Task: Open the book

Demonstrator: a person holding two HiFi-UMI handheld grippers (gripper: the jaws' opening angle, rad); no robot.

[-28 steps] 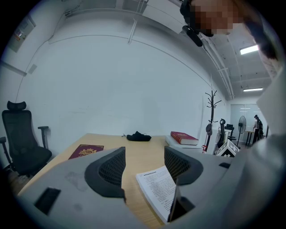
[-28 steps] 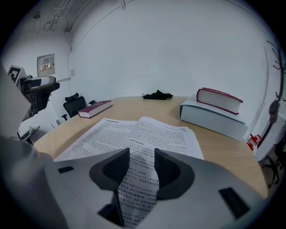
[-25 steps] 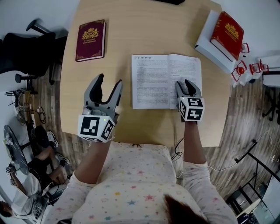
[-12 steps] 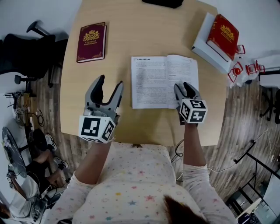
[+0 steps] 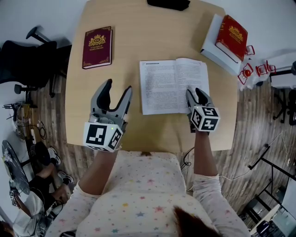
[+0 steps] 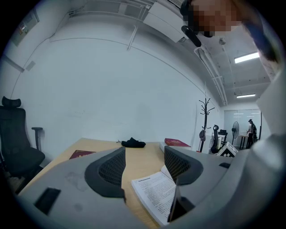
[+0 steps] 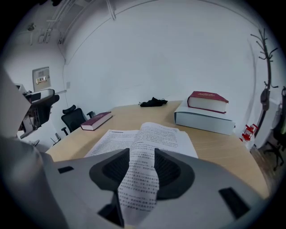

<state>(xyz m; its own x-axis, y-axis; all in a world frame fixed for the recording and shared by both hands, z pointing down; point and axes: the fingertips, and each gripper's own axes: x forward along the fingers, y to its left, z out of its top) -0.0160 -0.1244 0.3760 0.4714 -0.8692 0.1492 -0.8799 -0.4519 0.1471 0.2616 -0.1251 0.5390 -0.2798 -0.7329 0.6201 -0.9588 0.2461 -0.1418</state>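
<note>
The book (image 5: 169, 85) lies open, flat on the wooden table (image 5: 138, 28), its printed pages facing up. My right gripper (image 5: 197, 95) is at the book's near right corner, shut on a page (image 7: 139, 179) that curls up between its fingers. The open spread (image 7: 134, 136) lies beyond it in the right gripper view. To the left of the book, my left gripper (image 5: 117, 89) hovers open with nothing between its fingers. The left gripper view shows the book (image 6: 154, 192) low, between and just right of the left gripper (image 6: 144, 165).
A closed maroon book (image 5: 97, 46) lies at the table's far left. A red book (image 5: 230, 30) rests on a white box (image 5: 209, 46) at the far right. A black object (image 5: 169, 3) is at the far edge. A black office chair (image 5: 27, 55) stands left of the table.
Hardly anything has moved. The right gripper stays shut on the page at the book's corner, the left gripper stays open, and the head view has shifted slightly.
</note>
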